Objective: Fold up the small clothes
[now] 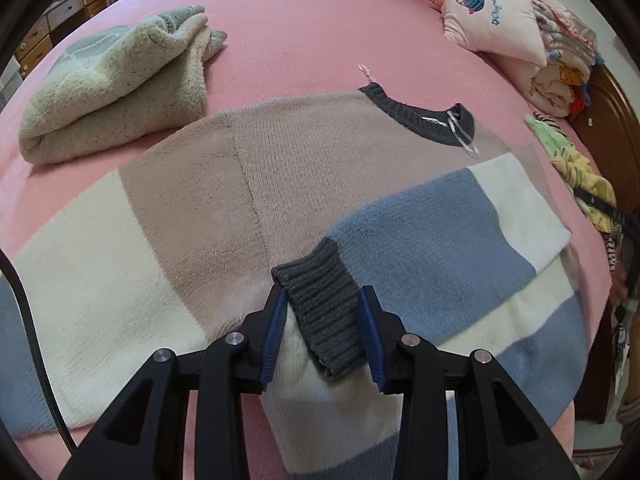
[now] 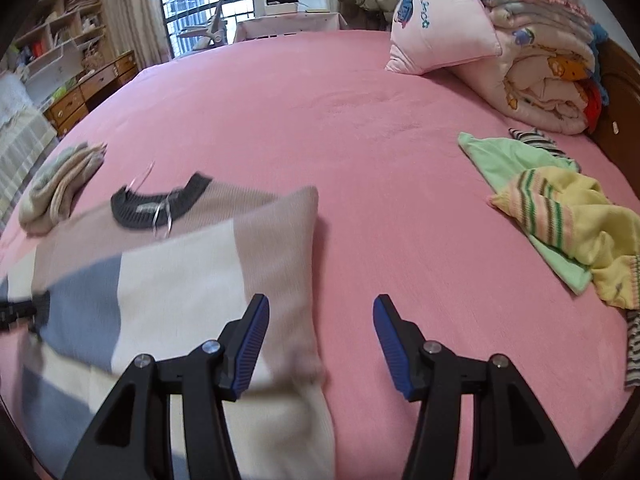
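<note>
A colour-block knit sweater (image 1: 200,208) in beige, cream and blue lies flat on the pink bed (image 1: 304,32), its dark grey collar (image 1: 420,116) at the far side. One sleeve is folded across the body. The sleeve's grey ribbed cuff (image 1: 328,320) lies flat between the blue pads of my left gripper (image 1: 323,294), which is open and does not squeeze it. In the right wrist view the sweater (image 2: 180,272) fills the lower left. My right gripper (image 2: 321,302) hangs open over the sweater's right edge and the pink sheet (image 2: 340,140), with nothing in it.
A folded pale green fleece garment (image 1: 112,88) lies at the far left. A pink pillow (image 2: 440,32) and stacked quilts (image 2: 552,72) sit at the far right by a wooden headboard (image 1: 616,128). A loose heap of green and yellow clothes (image 2: 560,216) lies to the right.
</note>
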The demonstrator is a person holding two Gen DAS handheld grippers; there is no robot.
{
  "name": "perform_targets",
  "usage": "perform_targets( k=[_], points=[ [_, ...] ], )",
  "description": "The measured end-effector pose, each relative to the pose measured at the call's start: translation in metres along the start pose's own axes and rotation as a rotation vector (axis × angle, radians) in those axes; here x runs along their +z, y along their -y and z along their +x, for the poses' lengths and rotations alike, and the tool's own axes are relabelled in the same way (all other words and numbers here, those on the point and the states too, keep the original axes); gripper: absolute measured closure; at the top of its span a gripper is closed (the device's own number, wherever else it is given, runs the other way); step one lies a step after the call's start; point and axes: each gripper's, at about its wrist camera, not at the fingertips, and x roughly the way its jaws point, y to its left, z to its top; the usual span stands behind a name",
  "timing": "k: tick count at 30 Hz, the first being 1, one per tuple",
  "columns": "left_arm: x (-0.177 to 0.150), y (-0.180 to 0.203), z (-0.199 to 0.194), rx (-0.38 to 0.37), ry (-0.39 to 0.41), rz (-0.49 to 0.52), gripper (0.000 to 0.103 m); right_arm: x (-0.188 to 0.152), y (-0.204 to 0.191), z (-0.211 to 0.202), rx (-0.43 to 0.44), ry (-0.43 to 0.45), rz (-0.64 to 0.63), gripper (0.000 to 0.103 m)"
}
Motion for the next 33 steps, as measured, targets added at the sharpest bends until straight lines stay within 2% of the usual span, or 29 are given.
perform_targets(
  k=[3, 4, 5, 8, 11, 12, 13, 15, 17, 19, 22, 23, 24, 29, 33],
  points=[
    [0.004, 0.003, 0.010, 0.051, -0.016, 0.006, 0.074, 0.023, 0.005, 0.029, 0.023, -0.034, 0.043, 0.049],
    [0.005, 0.004, 0.012, 0.074, -0.018, 0.006, 0.084, 0.030, 0.006, 0.039, 0.034, -0.049, 0.060, 0.049],
    [0.007, 0.003, 0.014, 0.095, -0.020, 0.003, 0.090, 0.036, 0.006, 0.049, 0.044, -0.062, 0.076, 0.049],
    [0.011, -0.001, 0.015, 0.104, -0.006, -0.023, 0.097, 0.051, 0.007, 0.077, 0.079, -0.111, 0.114, 0.049],
    [0.013, 0.007, 0.013, 0.157, 0.010, 0.007, 0.099, 0.059, 0.004, 0.098, 0.095, -0.154, 0.124, 0.051],
    [0.013, 0.013, 0.014, 0.184, 0.015, 0.030, 0.099, 0.060, 0.002, 0.104, 0.102, -0.159, 0.120, 0.071],
    [0.012, 0.018, 0.015, 0.216, 0.022, 0.059, 0.099, 0.062, 0.001, 0.107, 0.107, -0.164, 0.108, 0.086],
    [0.012, 0.027, 0.020, 0.269, 0.027, 0.104, 0.099, 0.061, 0.002, 0.113, 0.052, -0.156, 0.086, 0.087],
    [0.012, 0.033, 0.026, 0.300, 0.026, 0.127, 0.099, 0.056, 0.006, 0.121, 0.039, -0.163, 0.081, 0.087],
    [0.011, 0.036, 0.031, 0.327, 0.023, 0.152, 0.099, 0.050, 0.011, 0.125, 0.050, -0.159, 0.097, 0.086],
    [0.012, 0.039, 0.035, 0.349, 0.022, 0.173, 0.099, 0.050, 0.023, 0.119, 0.039, -0.148, 0.148, 0.060],
    [0.011, 0.039, 0.035, 0.348, 0.023, 0.173, 0.099, 0.049, 0.027, 0.116, 0.029, -0.143, 0.158, 0.047],
    [0.011, 0.037, 0.034, 0.344, 0.024, 0.170, 0.099, 0.049, 0.031, 0.111, 0.022, -0.133, 0.163, 0.043],
    [0.013, 0.031, 0.022, 0.309, 0.023, 0.123, 0.097, 0.039, 0.032, 0.077, -0.029, -0.079, 0.118, 0.043],
    [0.008, 0.036, -0.001, 0.345, 0.049, 0.105, 0.097, 0.016, 0.014, 0.033, 0.014, -0.026, 0.047, 0.046]
  ],
)
